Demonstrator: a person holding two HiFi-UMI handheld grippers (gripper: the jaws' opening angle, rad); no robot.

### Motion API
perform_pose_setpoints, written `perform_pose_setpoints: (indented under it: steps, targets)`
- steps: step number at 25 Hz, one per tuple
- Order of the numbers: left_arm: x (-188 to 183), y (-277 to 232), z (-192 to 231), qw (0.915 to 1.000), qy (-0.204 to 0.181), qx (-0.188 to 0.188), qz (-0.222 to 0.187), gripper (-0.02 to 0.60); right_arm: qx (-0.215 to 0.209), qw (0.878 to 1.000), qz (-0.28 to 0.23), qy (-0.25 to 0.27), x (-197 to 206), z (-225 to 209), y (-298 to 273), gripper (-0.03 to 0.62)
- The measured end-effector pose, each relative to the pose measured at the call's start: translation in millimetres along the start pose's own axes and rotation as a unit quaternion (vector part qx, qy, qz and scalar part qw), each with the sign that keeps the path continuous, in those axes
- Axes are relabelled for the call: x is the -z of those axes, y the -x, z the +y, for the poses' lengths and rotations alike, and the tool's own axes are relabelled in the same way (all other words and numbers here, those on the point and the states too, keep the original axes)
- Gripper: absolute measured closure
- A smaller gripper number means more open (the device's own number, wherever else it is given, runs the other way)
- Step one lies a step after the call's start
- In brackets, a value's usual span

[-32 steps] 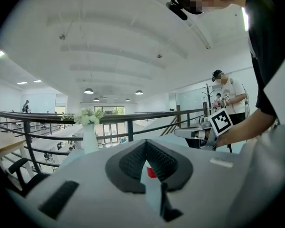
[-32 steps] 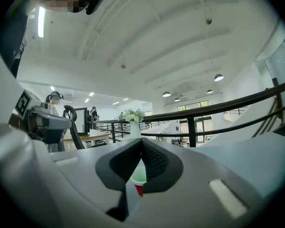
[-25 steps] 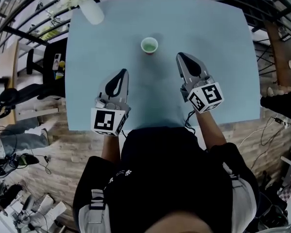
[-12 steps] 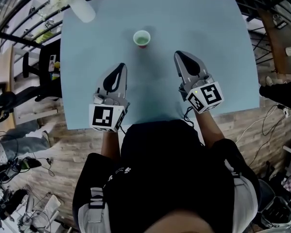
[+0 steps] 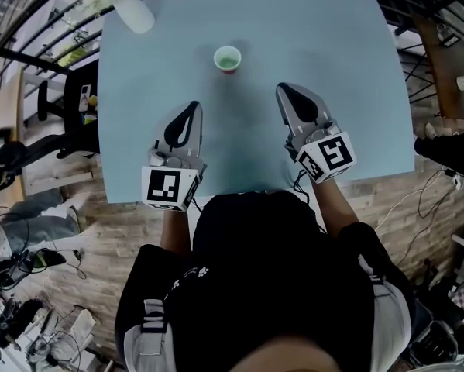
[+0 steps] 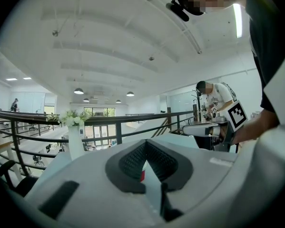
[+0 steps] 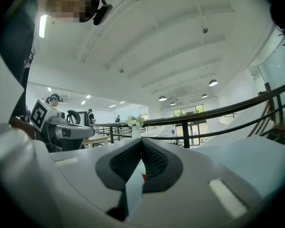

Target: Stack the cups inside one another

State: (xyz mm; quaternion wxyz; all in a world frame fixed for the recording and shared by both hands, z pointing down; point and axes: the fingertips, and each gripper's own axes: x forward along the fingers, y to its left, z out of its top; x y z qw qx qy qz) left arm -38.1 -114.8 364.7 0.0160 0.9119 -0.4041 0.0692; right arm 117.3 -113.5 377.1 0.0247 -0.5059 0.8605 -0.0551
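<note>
Cup (image 5: 227, 59) stands upright on the counter (image 5: 348, 68), ahead of and between the left claw (image 5: 191, 111) and right claw (image 5: 286, 93), both clenched on nothing; with no second cup visible, stacking seems finished, so hold clear of it.
</note>
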Motion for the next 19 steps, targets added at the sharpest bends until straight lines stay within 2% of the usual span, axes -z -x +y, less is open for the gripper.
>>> perform_pose_setpoints:
  steps: [19]
  targets:
    - [-1, 14, -4, 0.9999, -0.003, -0.008, 0.007, 0.588, 0.012, 1.0, -0.007, -0.014, 0, 2, 10, 0.585]
